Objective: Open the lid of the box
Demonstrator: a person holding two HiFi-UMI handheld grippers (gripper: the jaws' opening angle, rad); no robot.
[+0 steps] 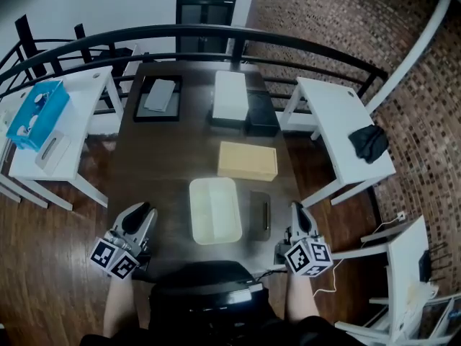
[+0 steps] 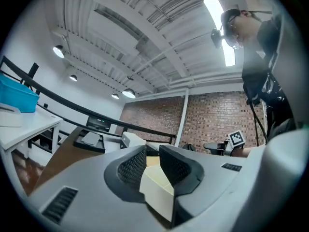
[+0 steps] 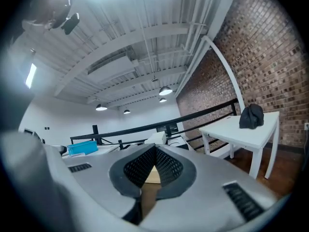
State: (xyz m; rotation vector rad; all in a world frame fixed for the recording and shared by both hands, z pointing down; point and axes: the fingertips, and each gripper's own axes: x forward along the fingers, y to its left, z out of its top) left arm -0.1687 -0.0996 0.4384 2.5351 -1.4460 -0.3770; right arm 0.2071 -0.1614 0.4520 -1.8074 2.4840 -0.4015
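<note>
Plastic of the pale rectangular box [image 1: 194,225] looks light and flexible, its lid [image 1: 215,207] best pried at a corner; left gripper [image 1: 144,212] gapes slightly, right gripper [image 1: 297,209] closed.

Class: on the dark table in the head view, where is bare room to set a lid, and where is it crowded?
Bare: the table's left side, between black tray, white container and left gripper. Crowded: centre-right, around tan box and dark flat item.

Pale cream rectangular box [image 1: 215,210], rounded corners, raised rim, lying flat near front edge of dark table [image 1: 166,161]
</note>
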